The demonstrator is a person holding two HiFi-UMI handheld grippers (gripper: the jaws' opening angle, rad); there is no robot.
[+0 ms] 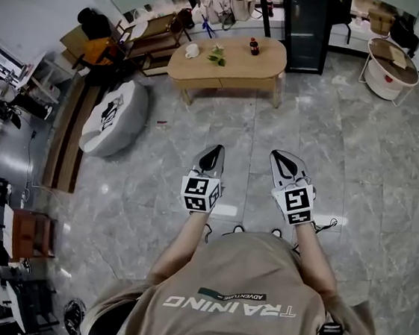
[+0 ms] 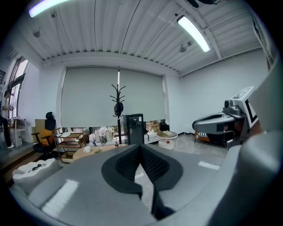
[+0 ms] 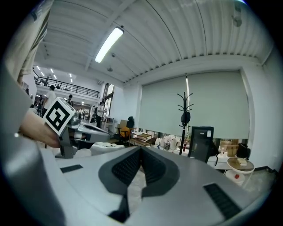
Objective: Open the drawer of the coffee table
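The oval wooden coffee table [image 1: 228, 67] stands on the grey tiled floor well ahead of me, with a cup [image 1: 193, 50], a small plant [image 1: 217, 55] and a dark bottle [image 1: 254, 46] on top. Its front side faces me; from this distance I cannot make out the drawer front. My left gripper [image 1: 213, 151] and right gripper [image 1: 279, 157] are held side by side in front of my body, far short of the table. Both are shut with nothing between the pads. The left gripper [image 2: 140, 148] points at the table [image 2: 95, 152]. The right gripper [image 3: 141, 150] shows the same shut jaws.
A white pouf [image 1: 115, 117] lies on the floor at the left. A round white side table [image 1: 391, 69] stands at the far right, and a black cabinet [image 1: 305, 24] is behind the coffee table. Shelves and an office chair [image 1: 96, 45] crowd the back left.
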